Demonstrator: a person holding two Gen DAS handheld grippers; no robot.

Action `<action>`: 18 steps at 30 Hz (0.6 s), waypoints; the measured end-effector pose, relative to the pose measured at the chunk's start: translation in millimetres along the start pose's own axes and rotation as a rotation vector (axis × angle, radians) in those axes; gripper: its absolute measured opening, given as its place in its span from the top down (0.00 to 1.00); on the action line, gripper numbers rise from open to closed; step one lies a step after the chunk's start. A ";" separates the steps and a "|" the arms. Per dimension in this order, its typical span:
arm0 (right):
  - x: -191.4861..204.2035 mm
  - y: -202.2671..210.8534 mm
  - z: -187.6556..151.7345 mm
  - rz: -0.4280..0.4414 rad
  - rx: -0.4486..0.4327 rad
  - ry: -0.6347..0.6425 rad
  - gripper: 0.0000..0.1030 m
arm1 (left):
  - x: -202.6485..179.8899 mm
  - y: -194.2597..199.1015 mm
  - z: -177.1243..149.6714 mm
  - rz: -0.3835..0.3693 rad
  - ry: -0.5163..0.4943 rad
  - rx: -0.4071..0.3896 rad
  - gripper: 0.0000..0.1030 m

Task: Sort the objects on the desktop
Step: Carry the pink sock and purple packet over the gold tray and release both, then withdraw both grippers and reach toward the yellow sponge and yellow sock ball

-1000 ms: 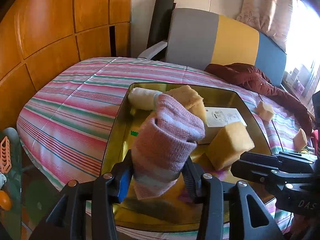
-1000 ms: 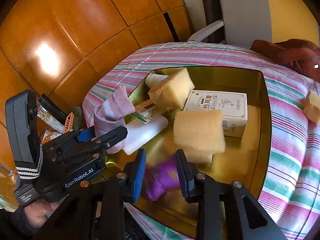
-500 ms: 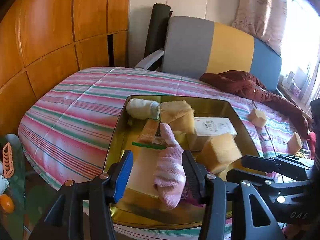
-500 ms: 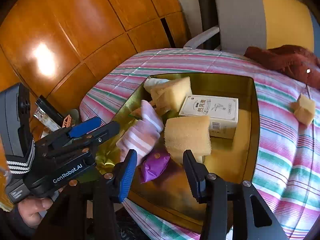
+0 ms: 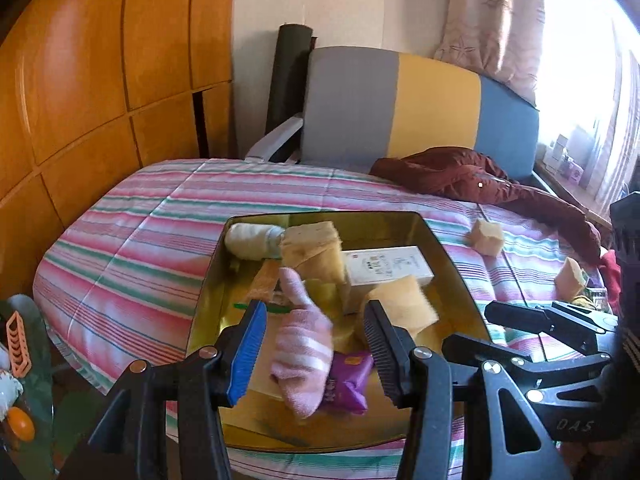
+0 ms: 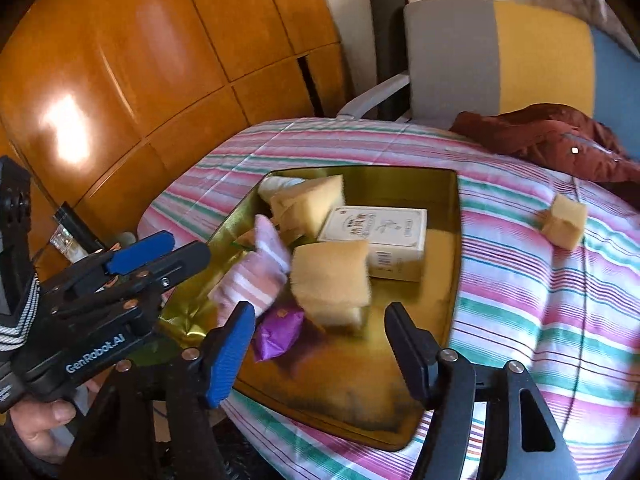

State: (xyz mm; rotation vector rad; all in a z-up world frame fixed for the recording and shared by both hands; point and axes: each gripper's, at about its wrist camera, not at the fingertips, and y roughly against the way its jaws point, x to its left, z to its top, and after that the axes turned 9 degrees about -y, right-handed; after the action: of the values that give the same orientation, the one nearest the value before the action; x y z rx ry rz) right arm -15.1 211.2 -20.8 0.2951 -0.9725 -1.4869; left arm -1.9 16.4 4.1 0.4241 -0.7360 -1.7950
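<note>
Left wrist view: the left tongs (image 5: 316,354) stand half open over the gold tray (image 5: 452,264), gripping nothing; the pink striped sock (image 5: 302,352) lies loose in the tray between the jaws, beside a purple packet (image 5: 348,380). Right wrist view: the right tongs (image 6: 320,350), jaws just opened, hold nothing above the packet. Both drops look done. Next, I judge, fetch the sponge cube (image 6: 564,220) on the striped bed cover, right of the tongs; a red jacket (image 6: 552,140) lies beyond.

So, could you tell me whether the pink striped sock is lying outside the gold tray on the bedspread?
No, the pink striped sock lies inside the gold tray, beside the purple packet.
</note>
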 end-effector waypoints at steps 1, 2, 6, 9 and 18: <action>-2.1 1.9 0.1 -0.003 -0.003 -0.002 0.31 | -3.2 0.6 1.2 -0.006 -0.007 -0.002 0.50; -6.2 5.0 -0.3 -0.012 -0.011 -0.011 0.30 | -5.7 1.0 1.9 -0.010 -0.012 -0.003 0.50; -17.9 14.6 -2.9 -0.033 -0.030 -0.038 0.29 | -19.5 1.4 4.6 -0.029 -0.043 -0.006 0.50; -26.4 20.6 -4.9 -0.048 -0.042 -0.054 0.28 | -31.3 1.1 7.5 -0.046 -0.067 -0.008 0.50; -56.2 38.9 -10.7 -0.107 -0.078 -0.104 0.24 | -74.2 -0.3 20.1 -0.117 -0.159 -0.026 0.50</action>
State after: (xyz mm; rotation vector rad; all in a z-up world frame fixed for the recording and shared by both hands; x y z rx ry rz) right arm 30.2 263.4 -20.0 0.2179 -0.9916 -1.6470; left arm 10.8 91.6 13.7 0.3149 -0.8109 -1.9631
